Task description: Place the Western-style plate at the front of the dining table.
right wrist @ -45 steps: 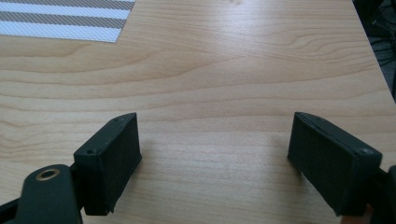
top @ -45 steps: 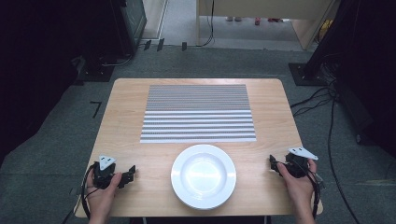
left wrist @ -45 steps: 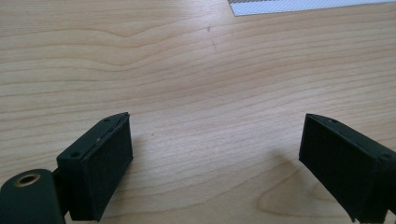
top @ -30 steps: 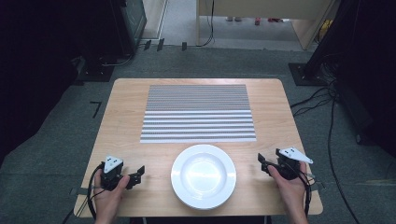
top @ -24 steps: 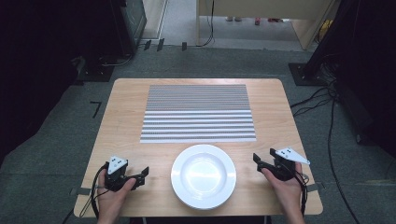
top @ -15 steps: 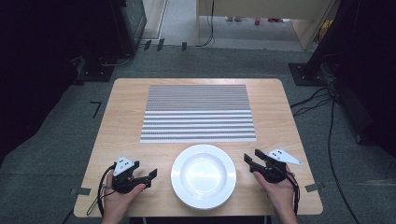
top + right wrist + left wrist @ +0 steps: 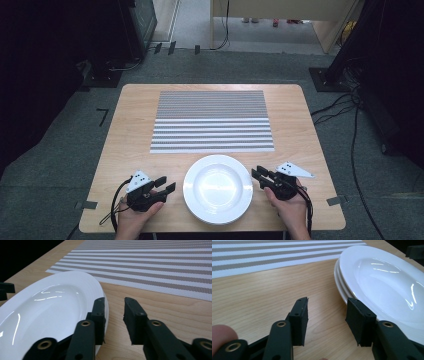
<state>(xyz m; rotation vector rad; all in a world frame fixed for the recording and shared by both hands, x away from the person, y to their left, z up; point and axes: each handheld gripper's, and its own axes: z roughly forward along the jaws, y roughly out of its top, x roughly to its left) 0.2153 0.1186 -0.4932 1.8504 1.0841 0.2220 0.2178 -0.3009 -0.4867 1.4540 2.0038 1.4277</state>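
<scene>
At the near edge of the worktop (image 7: 125, 150), a stack of white plates (image 7: 218, 187) lies just in front of the striped mat (image 7: 212, 120). The left tongs (image 7: 165, 186) and right tongs (image 7: 260, 176) flank the stack, one at each side. Both sets of jaws have just been closing; they stand apart with nothing between them. Risk: in the gripper views the pads sit beside the rims, not around them. Closing here would likely grip air or nudge the glossy stack sideways.

Plates (image 7: 387, 277) cut off at edge
</scene>
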